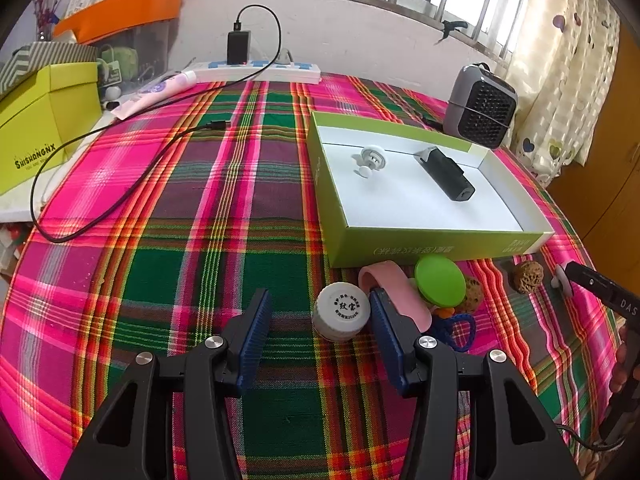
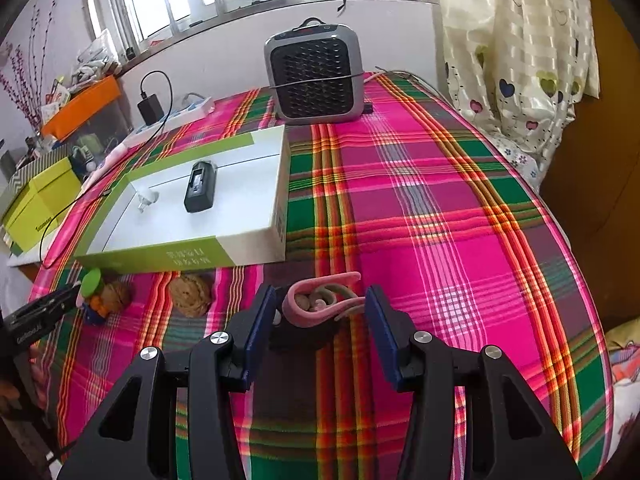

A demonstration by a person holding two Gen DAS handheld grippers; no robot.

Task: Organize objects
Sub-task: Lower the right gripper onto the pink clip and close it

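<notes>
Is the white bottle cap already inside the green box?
No, the white bottle cap sits on the plaid cloth outside the green box, which holds only a black device and a small white part.

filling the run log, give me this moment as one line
left gripper: open, by white cap | right gripper: open, around pink clip | box: holds black device, white knob

right tongs (image 2: 320, 312) open | pink clip (image 2: 320, 294) between fingers | tablecloth (image 2: 440, 220)
</notes>
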